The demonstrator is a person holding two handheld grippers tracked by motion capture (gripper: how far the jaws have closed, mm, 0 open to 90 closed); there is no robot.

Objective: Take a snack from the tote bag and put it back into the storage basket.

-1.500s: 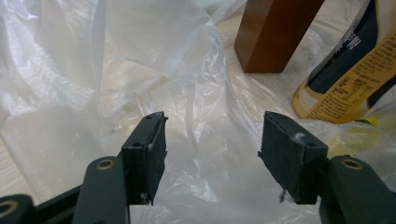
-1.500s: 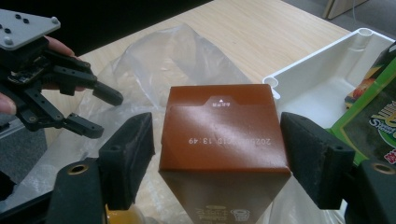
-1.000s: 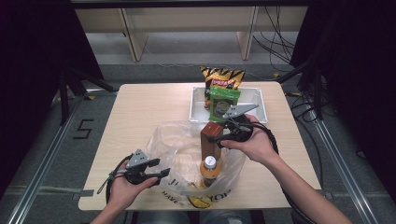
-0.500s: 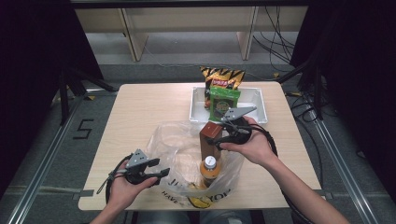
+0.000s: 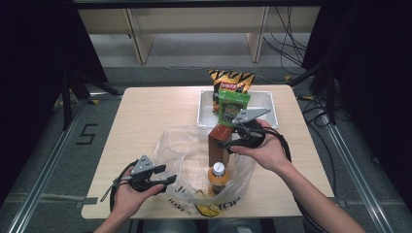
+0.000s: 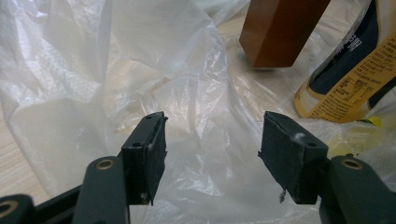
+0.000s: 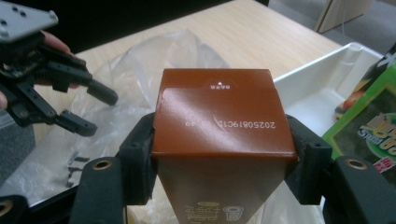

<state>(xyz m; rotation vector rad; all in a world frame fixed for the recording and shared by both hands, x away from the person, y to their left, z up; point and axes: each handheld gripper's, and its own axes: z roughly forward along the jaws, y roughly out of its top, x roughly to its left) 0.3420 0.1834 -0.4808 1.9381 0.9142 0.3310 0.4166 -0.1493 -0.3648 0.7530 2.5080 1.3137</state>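
Right gripper (image 7: 219,154) jaws have just been closing on carton (image 7: 219,121).

Right tool (image 5: 227,141) grips brown carton (image 5: 218,145) upright inside plastic bag (image 5: 180,150)

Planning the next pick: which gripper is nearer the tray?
Right. The right gripper, clamped on the brown carton, sits just below the tray; the left gripper is farther off.

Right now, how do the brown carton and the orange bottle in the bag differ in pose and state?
The brown carton is clamped between the right gripper jaws, upright above the plastic bag; the orange bottle stands free inside, ungripped. The carton is box-shaped and plain brown; the bottle is round with a white cap. Both are upright.
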